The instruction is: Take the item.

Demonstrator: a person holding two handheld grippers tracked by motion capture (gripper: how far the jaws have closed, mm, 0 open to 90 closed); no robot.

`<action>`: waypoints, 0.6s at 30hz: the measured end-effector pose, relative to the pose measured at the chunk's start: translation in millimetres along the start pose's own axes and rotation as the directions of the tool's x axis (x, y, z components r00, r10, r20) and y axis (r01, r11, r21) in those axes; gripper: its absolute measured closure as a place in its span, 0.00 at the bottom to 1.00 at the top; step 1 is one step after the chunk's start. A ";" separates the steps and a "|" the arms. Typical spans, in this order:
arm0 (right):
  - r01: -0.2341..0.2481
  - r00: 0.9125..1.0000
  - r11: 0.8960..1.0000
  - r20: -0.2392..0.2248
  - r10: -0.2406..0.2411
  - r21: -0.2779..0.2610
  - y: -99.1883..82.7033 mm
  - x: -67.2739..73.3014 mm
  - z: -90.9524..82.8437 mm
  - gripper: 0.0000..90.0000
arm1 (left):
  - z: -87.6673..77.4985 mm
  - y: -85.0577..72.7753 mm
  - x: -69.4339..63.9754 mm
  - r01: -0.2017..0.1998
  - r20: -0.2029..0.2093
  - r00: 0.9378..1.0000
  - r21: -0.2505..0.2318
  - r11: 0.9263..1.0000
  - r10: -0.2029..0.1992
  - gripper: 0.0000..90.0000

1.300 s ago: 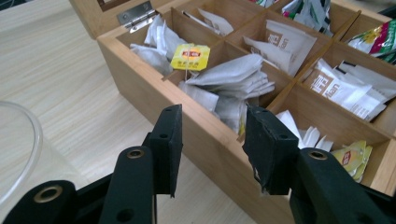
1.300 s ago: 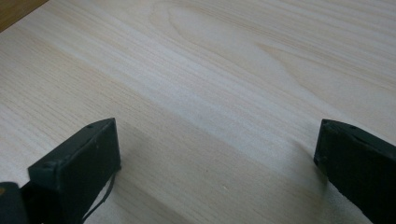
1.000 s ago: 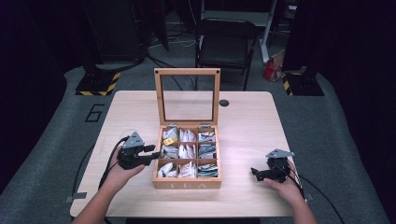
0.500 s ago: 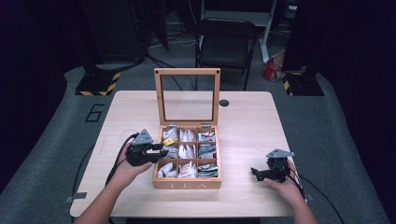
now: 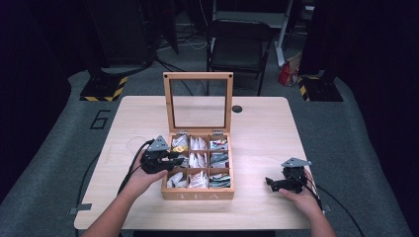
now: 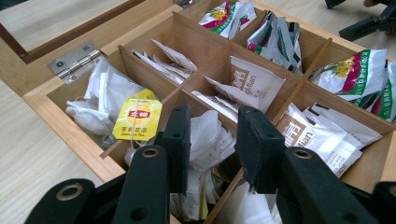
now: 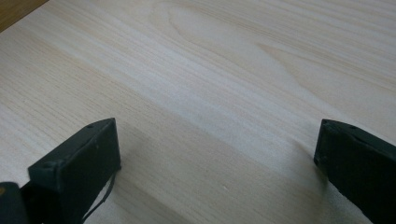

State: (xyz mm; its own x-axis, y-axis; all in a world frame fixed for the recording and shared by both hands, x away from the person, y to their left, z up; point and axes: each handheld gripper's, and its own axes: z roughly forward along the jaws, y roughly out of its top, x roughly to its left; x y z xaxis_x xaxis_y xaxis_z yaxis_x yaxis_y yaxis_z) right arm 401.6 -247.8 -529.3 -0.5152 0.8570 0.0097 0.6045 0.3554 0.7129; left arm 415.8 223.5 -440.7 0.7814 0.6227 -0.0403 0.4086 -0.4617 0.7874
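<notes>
Since the earlier frames, the left tongs have slid rightward from beside the box to over its left column, their jaws just closing somewhat; white tea bags lie between them in the middle-left compartment, yet whether the pads press them cannot be told. Close by, a yellow paper tea tag leans on the divider of the neighbouring compartment near the hinge. This light wooden tea box with nine compartments sits mid-tabletop, its glass-paned lid upright. Off to the right, well apart from the box, the right tongs rest spread wide and released over bare pale wood.
</notes>
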 end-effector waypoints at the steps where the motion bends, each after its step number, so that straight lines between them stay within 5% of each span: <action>1: -0.001 1.000 1.000 0.001 0.001 -0.003 -0.1 0.1 0.2 0.00 | 0.3 0.4 0.3 -0.001 0.005 1.000 0.007 1.000 0.001 0.74; 12: 0.000 1.000 1.000 0.000 0.000 0.000 0.0 0.0 0.0 0.00 | 6.0 1.9 0.9 -0.001 -0.017 1.000 0.026 1.000 0.001 0.79; 18: -0.001 1.000 1.000 0.002 0.001 -0.002 -0.1 0.1 0.1 0.00 | 8.7 2.0 1.0 0.001 -0.014 1.000 0.034 0.999 0.000 0.91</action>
State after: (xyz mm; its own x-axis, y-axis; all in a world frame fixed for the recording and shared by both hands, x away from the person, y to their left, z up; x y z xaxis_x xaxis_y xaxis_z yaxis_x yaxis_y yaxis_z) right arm 401.5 -247.8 -529.3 -0.5137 0.8580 0.0091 0.6035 0.3537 0.7146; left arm 421.5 217.6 -444.5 0.7746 0.6316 -0.0321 0.4250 -0.4823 0.7660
